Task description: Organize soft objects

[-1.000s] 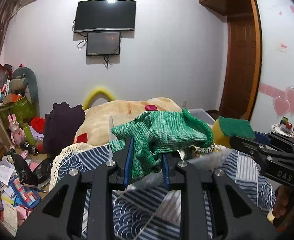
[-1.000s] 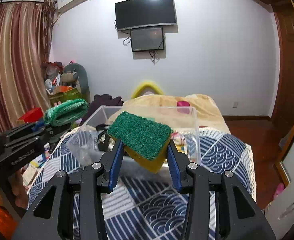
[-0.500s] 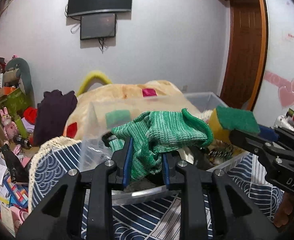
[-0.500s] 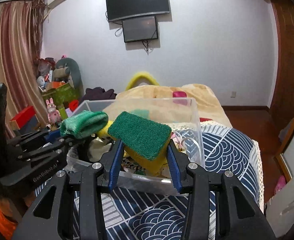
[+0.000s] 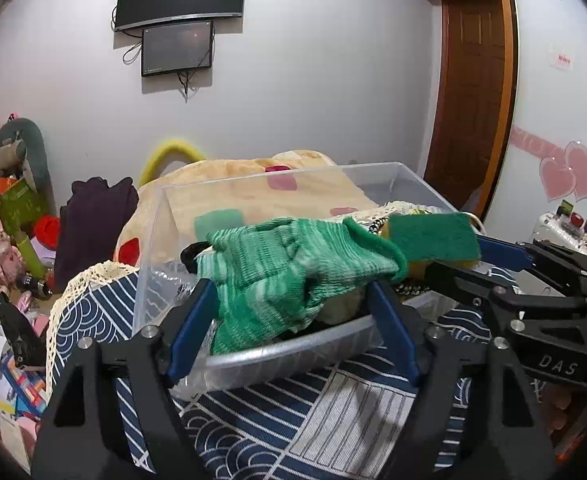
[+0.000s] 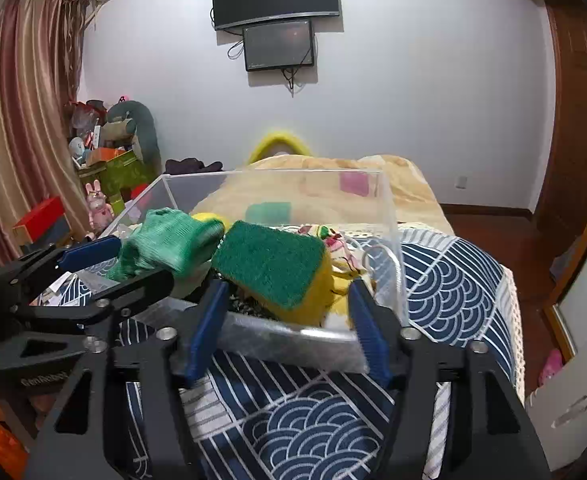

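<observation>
A green knitted cloth hangs over the near part of the clear plastic bin, between the spread fingers of my left gripper, which is open. A green-and-yellow sponge lies over the bin's near edge between the spread fingers of my right gripper, also open. The cloth and the left gripper's fingers show at the left of the right wrist view. The sponge and the right gripper's fingers show at the right of the left wrist view. The bin holds several soft items.
The bin stands on a table with a blue-and-white patterned cloth. A bed with a beige blanket lies behind. Toys and boxes clutter the left side by the curtain. A wooden door is at the right.
Both grippers moved down and forward to the bin, then opened. The cloth and the sponge have slipped out of their grip and now sit over the bin.
</observation>
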`<state>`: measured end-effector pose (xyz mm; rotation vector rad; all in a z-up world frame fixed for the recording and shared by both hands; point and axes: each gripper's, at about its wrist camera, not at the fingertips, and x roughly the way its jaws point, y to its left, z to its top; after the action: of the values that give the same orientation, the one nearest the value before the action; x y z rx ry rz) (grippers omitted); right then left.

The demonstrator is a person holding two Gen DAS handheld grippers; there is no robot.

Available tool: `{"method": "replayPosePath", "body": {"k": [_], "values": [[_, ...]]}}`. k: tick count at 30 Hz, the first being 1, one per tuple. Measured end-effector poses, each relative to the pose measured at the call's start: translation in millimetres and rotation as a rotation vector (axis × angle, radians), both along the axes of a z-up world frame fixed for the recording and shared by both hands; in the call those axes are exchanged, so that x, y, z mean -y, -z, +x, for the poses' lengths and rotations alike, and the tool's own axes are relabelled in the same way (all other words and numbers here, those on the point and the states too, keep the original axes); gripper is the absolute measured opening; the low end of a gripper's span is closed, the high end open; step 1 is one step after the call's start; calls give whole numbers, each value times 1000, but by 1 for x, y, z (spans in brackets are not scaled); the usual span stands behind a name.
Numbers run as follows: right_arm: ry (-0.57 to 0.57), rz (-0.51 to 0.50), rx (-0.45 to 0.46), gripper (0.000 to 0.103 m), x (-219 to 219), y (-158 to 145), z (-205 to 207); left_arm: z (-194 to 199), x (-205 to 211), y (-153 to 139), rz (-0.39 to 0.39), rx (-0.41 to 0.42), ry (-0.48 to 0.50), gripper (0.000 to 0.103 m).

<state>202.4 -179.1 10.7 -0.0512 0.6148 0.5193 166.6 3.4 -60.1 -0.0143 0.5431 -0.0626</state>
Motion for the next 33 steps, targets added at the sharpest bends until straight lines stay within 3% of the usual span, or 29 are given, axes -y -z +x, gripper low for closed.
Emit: {"method": "replayPosePath", "body": {"k": [2, 6, 18, 22, 33], "values": [[-2, 13, -2, 66, 4, -2, -3, -4, -3, -1, -16, 1, 5, 88], [-1, 24, 4, 66, 11, -7, -9, -14, -10, -5, -54, 11, 9, 89], [6, 65, 143, 71, 29, -44, -49, -60, -14, -38, -72, 132, -3, 100], [13, 70, 194, 81, 30, -54, -59, -76, -13, -50, -70, 180, -11, 101], [11, 85, 245, 82, 27, -62, -70, -106, -7, -64, -53, 258, -14, 103]]}}
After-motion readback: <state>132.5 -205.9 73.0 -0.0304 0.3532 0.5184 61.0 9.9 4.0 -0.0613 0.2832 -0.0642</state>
